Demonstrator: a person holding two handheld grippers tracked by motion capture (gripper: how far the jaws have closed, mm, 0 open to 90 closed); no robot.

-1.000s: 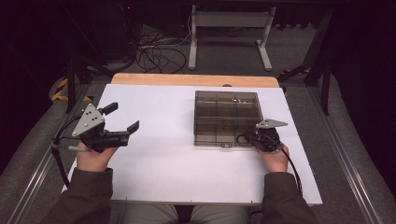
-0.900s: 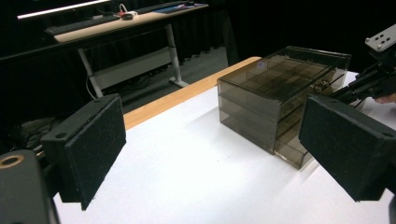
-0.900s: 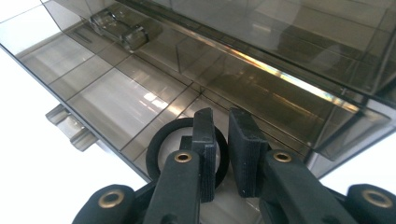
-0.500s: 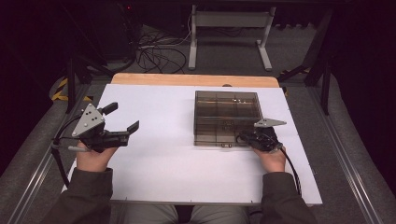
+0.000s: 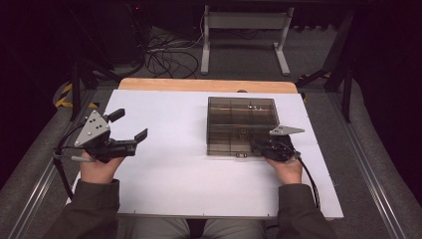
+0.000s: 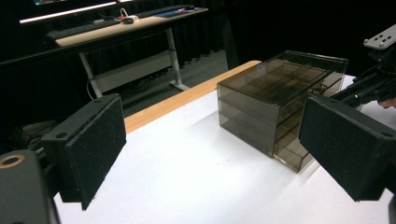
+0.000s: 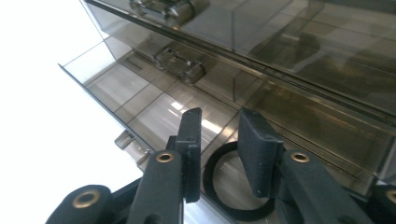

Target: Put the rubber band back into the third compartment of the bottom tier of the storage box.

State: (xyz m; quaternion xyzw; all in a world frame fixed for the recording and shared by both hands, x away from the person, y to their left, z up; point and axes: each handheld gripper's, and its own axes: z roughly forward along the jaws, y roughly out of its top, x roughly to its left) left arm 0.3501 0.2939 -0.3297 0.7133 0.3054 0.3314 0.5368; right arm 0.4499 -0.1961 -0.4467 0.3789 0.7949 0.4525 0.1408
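— Where is the black ring (image 7: 233, 184)?
— It lies flat in the pulled-out bottom drawer (image 7: 140, 100) of the smoky drawer box (image 5: 241, 124), on the right half of the white table (image 5: 174, 169).
— Does the right gripper (image 7: 219, 144) hold it?
— No. Its jaws have just been opening; they stand narrowly apart above the ring, with no pad pressing on it.
— And the left gripper (image 5: 130, 127)?
— Wide open, holding nothing, well apart at the left.

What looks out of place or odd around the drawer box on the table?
Nothing looks spilled or damaged. The smoky plastic drawer box has its bottom drawer pulled out, and a black ring lies in it below the right gripper, whose jaws have just been opening with nothing between them.
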